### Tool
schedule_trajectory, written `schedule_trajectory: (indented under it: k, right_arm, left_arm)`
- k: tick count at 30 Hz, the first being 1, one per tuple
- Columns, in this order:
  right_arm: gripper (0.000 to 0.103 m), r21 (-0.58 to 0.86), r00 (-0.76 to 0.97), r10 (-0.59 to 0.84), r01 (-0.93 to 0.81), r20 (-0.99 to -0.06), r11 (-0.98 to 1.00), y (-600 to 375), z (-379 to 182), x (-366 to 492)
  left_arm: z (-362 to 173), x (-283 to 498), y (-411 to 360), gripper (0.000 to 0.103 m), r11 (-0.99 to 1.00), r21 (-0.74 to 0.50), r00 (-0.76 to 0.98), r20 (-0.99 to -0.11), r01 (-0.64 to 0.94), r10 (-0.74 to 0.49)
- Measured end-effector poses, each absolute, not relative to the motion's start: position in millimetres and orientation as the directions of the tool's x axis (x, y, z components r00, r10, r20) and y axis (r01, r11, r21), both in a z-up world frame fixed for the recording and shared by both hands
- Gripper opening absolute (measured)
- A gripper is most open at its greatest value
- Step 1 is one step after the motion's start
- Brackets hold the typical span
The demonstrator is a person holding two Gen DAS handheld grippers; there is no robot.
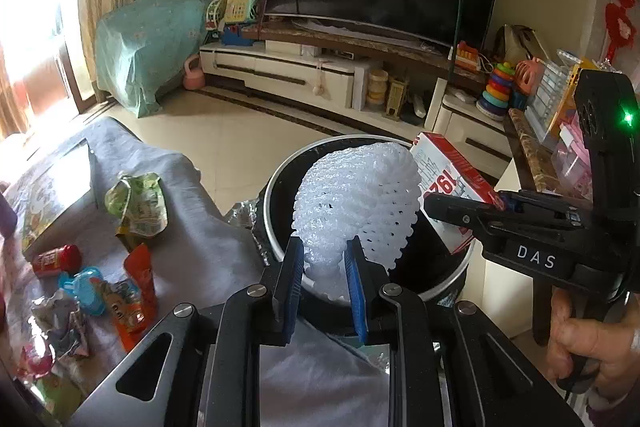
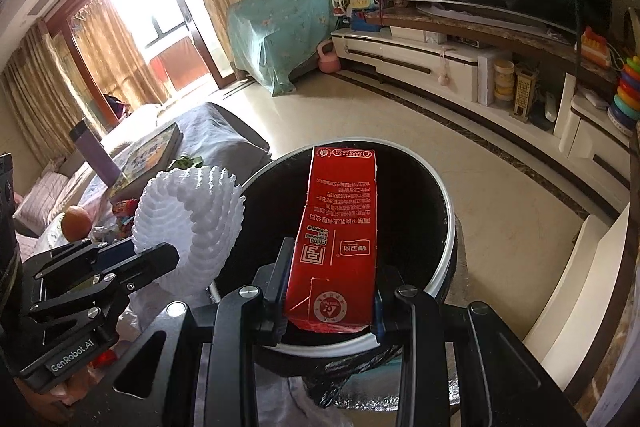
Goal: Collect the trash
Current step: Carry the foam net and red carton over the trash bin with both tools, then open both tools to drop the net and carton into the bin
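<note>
1. Left wrist view: your left tongs (image 1: 322,259) pinch the white foam net (image 1: 356,195), held over the near rim of the black-lined bin (image 1: 280,171).
2. Your right tongs (image 2: 330,291) pinch the red carton (image 2: 340,227) over the bin's (image 2: 446,259) mouth; I cannot see inside it.
3. Readable writing: "DAS" and "GenRobot.AI" on the tongs' bodies.
4. Left of your left tongs, wrappers (image 1: 136,205) lie on the grey cloth (image 1: 192,227).

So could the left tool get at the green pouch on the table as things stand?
Probably not yet: the left tool is shut on the white foam net above the bin; nothing visibly covers the green pouch.
</note>
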State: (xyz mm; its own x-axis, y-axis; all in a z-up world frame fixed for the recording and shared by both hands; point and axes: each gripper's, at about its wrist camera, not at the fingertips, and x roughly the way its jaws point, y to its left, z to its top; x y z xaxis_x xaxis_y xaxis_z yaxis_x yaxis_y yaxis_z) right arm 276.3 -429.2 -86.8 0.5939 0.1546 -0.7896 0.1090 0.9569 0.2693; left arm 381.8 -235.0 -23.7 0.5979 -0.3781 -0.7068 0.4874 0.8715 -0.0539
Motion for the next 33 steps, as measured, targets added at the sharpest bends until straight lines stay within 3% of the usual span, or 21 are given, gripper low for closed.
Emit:
schedule_trajectory:
  k: [7,9,11,15,19,24,27,33]
  right_arm:
    - [0.031,0.26,0.573,0.149,0.117,-0.806,0.958,-442,-95,291]
    - [0.033,0.264,0.566,0.151,0.123,-0.811,0.957,-444,-97,293]
    - [0.034,0.262,0.564,0.15,0.123,-0.812,0.957,-446,-98,295]
    - [0.05,0.268,0.579,0.141,0.139,-0.803,0.953,-449,-93,292]
    - [0.054,0.3,0.604,0.153,0.15,-0.782,0.942,-450,-86,283]
    - [0.086,0.348,0.643,0.185,0.135,-0.743,0.928,-436,-78,264]
    - [0.092,0.361,0.661,0.198,0.119,-0.724,0.925,-422,-73,250]
    - [0.098,0.385,0.688,0.223,0.089,-0.69,0.918,-393,-63,226]
  left_arm:
    - [-25,401,-242,0.022,0.876,-0.072,0.589,-0.713,0.477,-0.379]
    - [-26,404,-243,0.035,0.88,-0.069,0.592,-0.715,0.469,-0.372]
    - [-25,404,-243,0.057,0.886,-0.07,0.601,-0.71,0.458,-0.367]
    - [-25,398,-242,0.057,0.887,-0.075,0.606,-0.703,0.456,-0.372]
    - [-22,381,-229,0.06,0.89,-0.078,0.624,-0.685,0.449,-0.375]
    - [-23,342,-206,0.067,0.902,-0.087,0.65,-0.665,0.423,-0.369]
    - [-25,315,-190,0.073,0.911,-0.087,0.667,-0.653,0.404,-0.358]
    - [-29,265,-153,0.074,0.924,-0.121,0.681,-0.643,0.363,-0.352]
